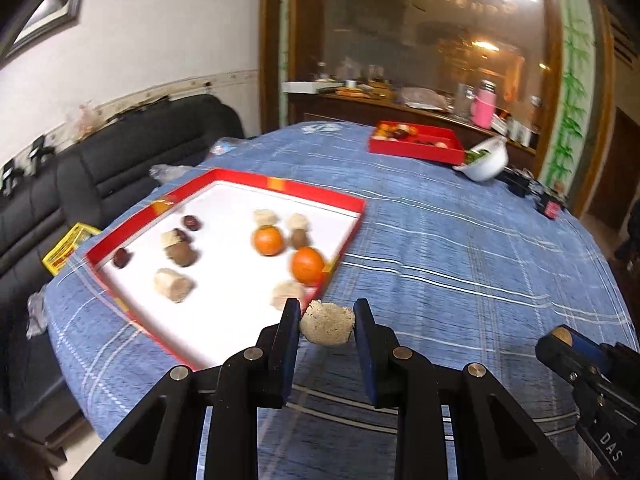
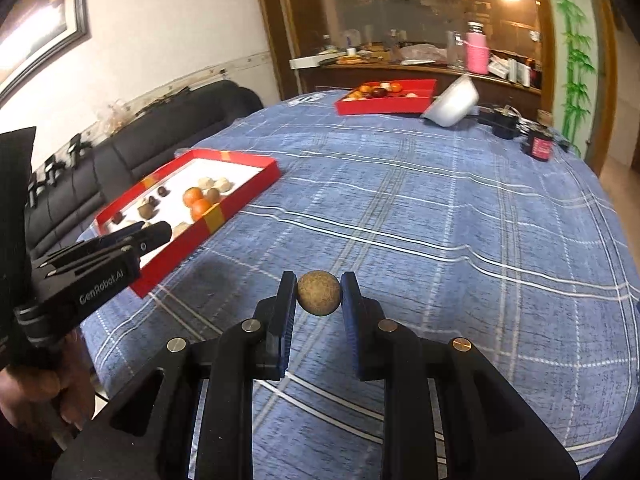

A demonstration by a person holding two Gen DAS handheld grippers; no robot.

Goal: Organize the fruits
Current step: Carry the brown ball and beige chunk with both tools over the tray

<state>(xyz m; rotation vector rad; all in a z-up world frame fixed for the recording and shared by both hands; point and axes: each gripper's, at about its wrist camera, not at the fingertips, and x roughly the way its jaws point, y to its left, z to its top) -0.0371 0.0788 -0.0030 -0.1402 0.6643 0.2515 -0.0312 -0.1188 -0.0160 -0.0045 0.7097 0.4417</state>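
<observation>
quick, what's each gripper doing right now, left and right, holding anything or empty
Left gripper: closed on a pale, rough chunk, above the near red tray's edge.
Right gripper: closed on a small brown ball, above the blue tablecloth.
</observation>
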